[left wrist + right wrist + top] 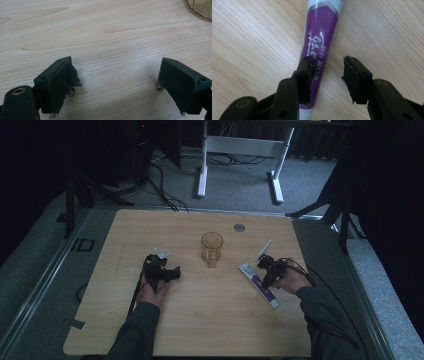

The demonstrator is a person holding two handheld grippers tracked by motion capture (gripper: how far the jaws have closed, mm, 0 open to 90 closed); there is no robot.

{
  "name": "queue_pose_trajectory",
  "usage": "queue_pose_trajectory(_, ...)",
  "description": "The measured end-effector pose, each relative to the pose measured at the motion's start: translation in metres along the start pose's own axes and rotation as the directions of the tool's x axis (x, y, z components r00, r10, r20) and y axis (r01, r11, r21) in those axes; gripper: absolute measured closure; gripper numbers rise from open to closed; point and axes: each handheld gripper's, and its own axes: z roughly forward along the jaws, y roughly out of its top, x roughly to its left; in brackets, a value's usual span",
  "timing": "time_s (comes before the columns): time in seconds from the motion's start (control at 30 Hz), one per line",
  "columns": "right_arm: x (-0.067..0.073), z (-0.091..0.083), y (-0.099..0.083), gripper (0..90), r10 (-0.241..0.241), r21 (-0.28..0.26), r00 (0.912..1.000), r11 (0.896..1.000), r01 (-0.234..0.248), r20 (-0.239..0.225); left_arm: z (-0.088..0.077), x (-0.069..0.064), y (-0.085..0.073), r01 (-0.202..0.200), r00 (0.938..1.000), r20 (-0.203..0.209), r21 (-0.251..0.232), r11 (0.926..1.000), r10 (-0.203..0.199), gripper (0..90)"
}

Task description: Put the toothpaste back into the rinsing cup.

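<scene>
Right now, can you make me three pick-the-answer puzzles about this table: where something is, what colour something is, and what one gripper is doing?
1. Where does the glass cup stand?
A. between the two hand-held grippers
B. at the table's left edge
C. on the floor

2. What colour is most of the toothpaste tube?
A. green
B. purple
C. red

3. How are the left hand-held gripper jaws?
A. shut on the cup
B. shut on the tube
C. open over bare wood

Answers:
1 A, the cup stands mid-table with a gripper on either side.
2 B, the tube's printed body is purple.
3 C, the jaws stand wide apart with nothing between them.
</scene>
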Motion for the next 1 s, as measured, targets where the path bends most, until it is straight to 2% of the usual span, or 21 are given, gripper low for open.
queue_pose_trajectory(0.6, 0.005, 0.007, 0.007, 58.8, 0.01, 0.0, 0.9986, 1.0, -0.01, -0.052, 0.0, 0.0, 0.0, 0.0, 1.0, 0.0, 0.0, 1.0, 0.0, 12.8)
queue_pose_trajectory(1.0, 0.005, 0.014, 0.012, 57.5, 0.021, 0.02, 0.9979, 1.0, -0.02, -0.061, 0.0, 0.0, 0.0, 0.0, 1.0, 0.0, 0.0, 1.0, 0.0, 12.8)
